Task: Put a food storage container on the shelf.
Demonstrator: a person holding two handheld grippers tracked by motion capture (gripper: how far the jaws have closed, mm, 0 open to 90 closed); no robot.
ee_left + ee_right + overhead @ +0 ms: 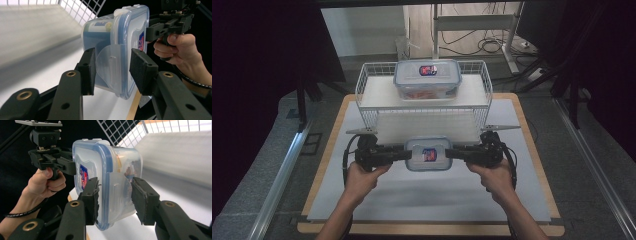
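Clear lidded container [428, 154], blue-rimmed, held between two hand-held grippers just in front of the white wire basket [364, 85].

Container: transparent plastic body, blue-edged snap lid with a red-and-blue label, flap latches at its ends; it sits just before the basket's front wall, over the white mat [432, 195]; whether it rests on the mat cannot be told. Left gripper [398, 154]: jaws closed on the container's left end, pads either side of the latch flap. Right gripper [455, 152]: jaws closed on the container's right end, one pad on the lid face, one on the body. Each gripper is held in a hand, forearms entering from the near edge. Second container [427, 79]: same type, standing inside the basket on its white floor, against the back wall. Wooden board [324, 165]: under the mat and basket.
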